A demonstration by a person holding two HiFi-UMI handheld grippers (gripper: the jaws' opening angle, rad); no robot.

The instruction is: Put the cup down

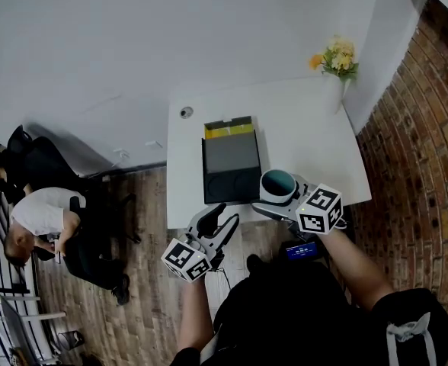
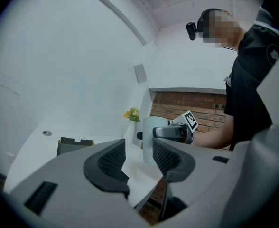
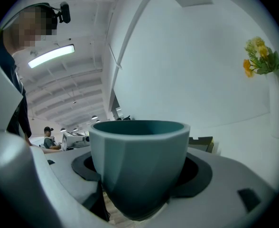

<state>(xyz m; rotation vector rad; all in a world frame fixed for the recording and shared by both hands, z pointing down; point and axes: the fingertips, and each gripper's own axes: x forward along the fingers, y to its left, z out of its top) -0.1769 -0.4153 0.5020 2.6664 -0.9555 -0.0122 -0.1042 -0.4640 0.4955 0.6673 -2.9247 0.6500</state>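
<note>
A teal cup (image 3: 138, 163) stands upright between the jaws of my right gripper (image 3: 139, 175), which is shut on it. In the head view the cup (image 1: 278, 185) hangs over the near edge of the white table (image 1: 300, 136), with the right gripper (image 1: 285, 198) just behind it. My left gripper (image 1: 222, 221) is open and empty, off the table's near edge to the left. In the left gripper view its black pads (image 2: 112, 159) frame bare table, and the cup (image 2: 150, 139) shows beyond them in the right gripper (image 2: 175, 132).
A dark box (image 1: 231, 162) with two round recesses and a yellow back strip lies on the table in front of the cup. A white vase of yellow flowers (image 1: 336, 61) stands at the far right corner. A brick wall (image 1: 422, 143) runs along the right. A seated person (image 1: 37, 219) is at the left.
</note>
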